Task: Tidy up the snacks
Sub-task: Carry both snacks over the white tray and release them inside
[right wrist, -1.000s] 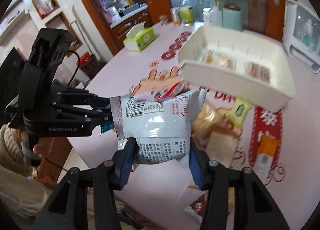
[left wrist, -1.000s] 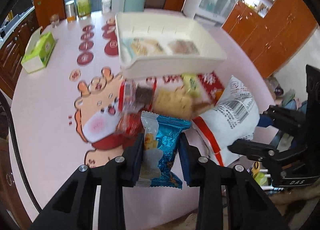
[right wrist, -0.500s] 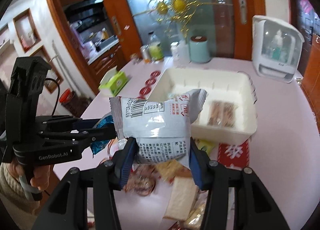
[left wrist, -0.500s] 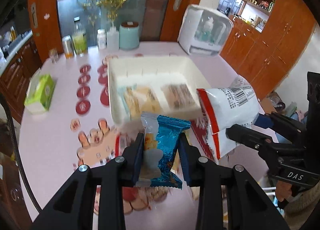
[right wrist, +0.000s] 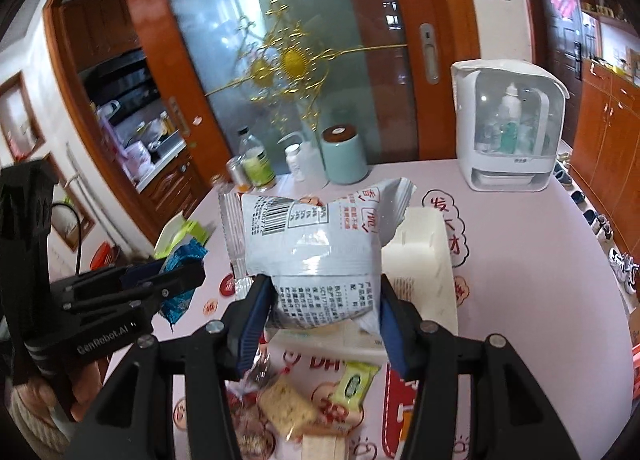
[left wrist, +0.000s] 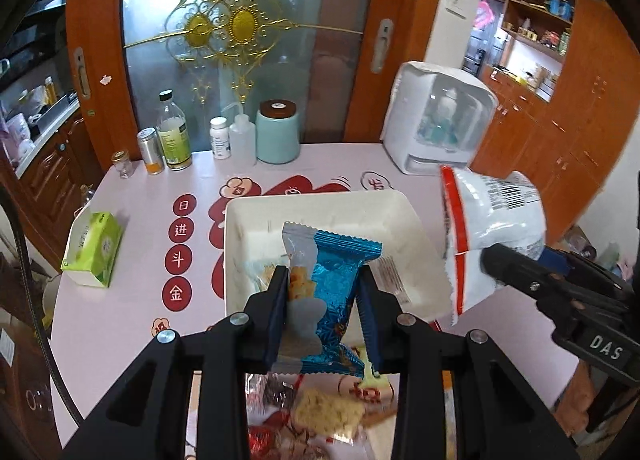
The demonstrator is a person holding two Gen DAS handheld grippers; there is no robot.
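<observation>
My left gripper (left wrist: 322, 314) is shut on a blue snack packet (left wrist: 328, 296) and holds it in the air over the near edge of the white bin (left wrist: 236, 220). My right gripper (right wrist: 320, 314) is shut on a white puffed snack bag (right wrist: 316, 244) held above the bin (right wrist: 424, 256); the same bag shows at the right of the left wrist view (left wrist: 488, 220). The bin holds a few wrapped snacks, mostly hidden behind the packets. Loose snacks (right wrist: 284, 408) lie on the pink table in front of the bin.
A green tissue box (left wrist: 92, 248) sits at the table's left. Bottles, a can and a teal canister (left wrist: 278, 132) line the far edge. A white appliance (left wrist: 440, 120) stands at the back right. A yellow-green packet (right wrist: 356, 380) lies near the bin's front.
Both grippers have risen and tilted up with their snacks, moving from over the loose pile to over the bin. The bin now lies lower and closer in both views.
</observation>
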